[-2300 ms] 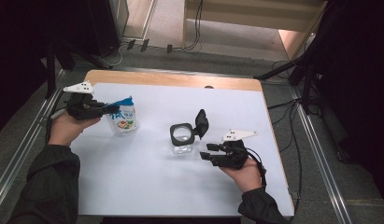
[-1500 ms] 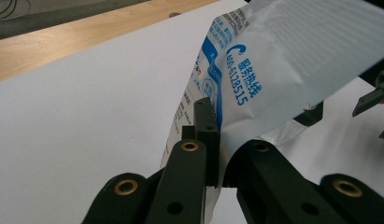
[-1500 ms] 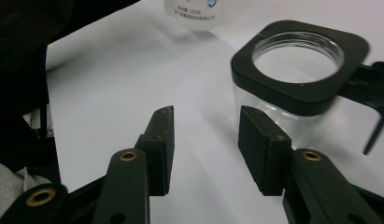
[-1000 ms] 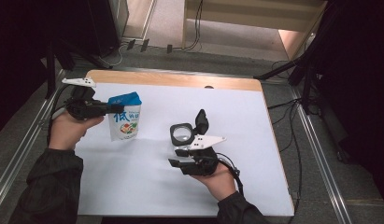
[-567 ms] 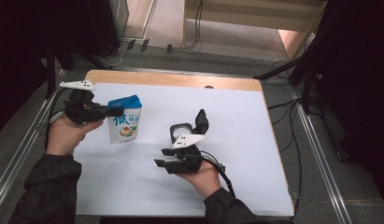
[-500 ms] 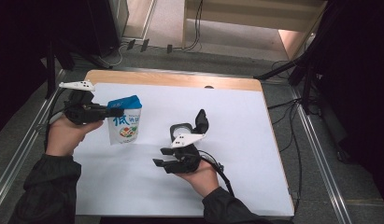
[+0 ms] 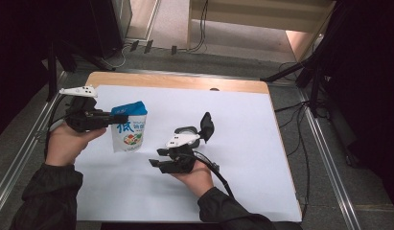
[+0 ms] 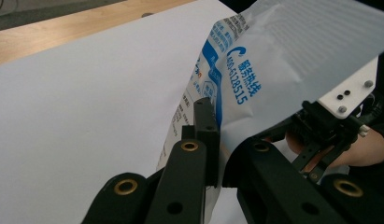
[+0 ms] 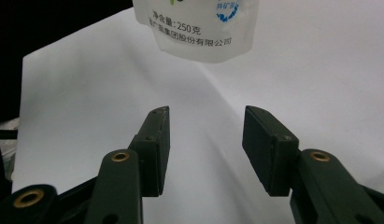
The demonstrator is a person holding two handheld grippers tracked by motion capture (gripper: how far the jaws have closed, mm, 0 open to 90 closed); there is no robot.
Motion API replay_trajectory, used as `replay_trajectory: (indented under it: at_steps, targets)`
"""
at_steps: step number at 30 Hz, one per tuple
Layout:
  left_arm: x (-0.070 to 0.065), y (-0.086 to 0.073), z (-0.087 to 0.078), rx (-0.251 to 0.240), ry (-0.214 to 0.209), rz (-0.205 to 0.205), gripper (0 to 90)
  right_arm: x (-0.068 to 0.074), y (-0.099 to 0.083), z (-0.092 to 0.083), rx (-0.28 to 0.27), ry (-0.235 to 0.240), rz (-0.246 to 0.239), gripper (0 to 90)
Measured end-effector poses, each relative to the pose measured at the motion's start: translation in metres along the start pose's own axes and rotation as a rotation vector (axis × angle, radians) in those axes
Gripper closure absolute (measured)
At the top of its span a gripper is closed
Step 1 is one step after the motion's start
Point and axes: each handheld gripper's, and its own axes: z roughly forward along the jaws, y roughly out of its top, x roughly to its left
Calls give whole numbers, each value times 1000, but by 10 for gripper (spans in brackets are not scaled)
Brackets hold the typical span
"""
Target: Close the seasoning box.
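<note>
**Bringing the right fingers to the pouch**

I am holding the pouch [image 7: 129, 127] up with my left gripper [image 7: 119, 118], whose fingers [image 8: 206, 133] are pinching its upper edge tight; the foil is creasing where they bite. The pouch is hanging upright with its bottom just clear of the white surface [image 7: 242, 124], as the shadow under it in the right gripper view suggests.

My right gripper [image 7: 155, 158] is sitting just to the right of the pouch and lower than its middle, pointing toward it. Its fingers [image 9: 154, 140] are spread about halfway with nothing between them, after widening a moment ago and then settling. In the right gripper view the pouch's rounded bottom edge [image 9: 203, 42] is hanging above and ahead of the gap, well short of the pads.

Beyond the right gripper, farther from the pouch, a small jar [image 7: 186, 132] is standing with its black lid [image 7: 206, 126] tipped up.

I judge this to be the approach for a second grip: one hand steadying the pouch, the other coming in to take it lower down. The next move is calling for lifting and advancing the right gripper until the pouch's lower part is sitting between the pads, then closing gently so the soft foil is not crushed or pulled from the left pinch.
</note>
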Motion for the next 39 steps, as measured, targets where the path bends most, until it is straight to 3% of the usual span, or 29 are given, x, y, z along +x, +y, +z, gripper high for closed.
replay_trajectory:
  at_steps: [11,22,32,34,35,36,39]
  targets:
    - [-14,-3,-1,10,-8,10,900,10,2,20,1,-1,-25,533]
    - [-40,-1,-1,15,-65,21,900,17,1,40,-6,-69,-21,554]
    - [-49,1,-2,15,-83,4,900,19,-1,43,-38,-91,-24,561]
    - [-50,2,-5,2,-106,-19,900,20,-1,43,-41,-85,-18,563]
    - [-53,3,-8,-11,-112,-10,900,19,-1,42,-44,-89,-21,565]
    - [-60,7,-12,-23,-79,26,900,18,1,41,-58,-84,-10,564]
    - [-61,7,-11,-24,-89,19,900,17,2,37,-73,-78,-2,564]
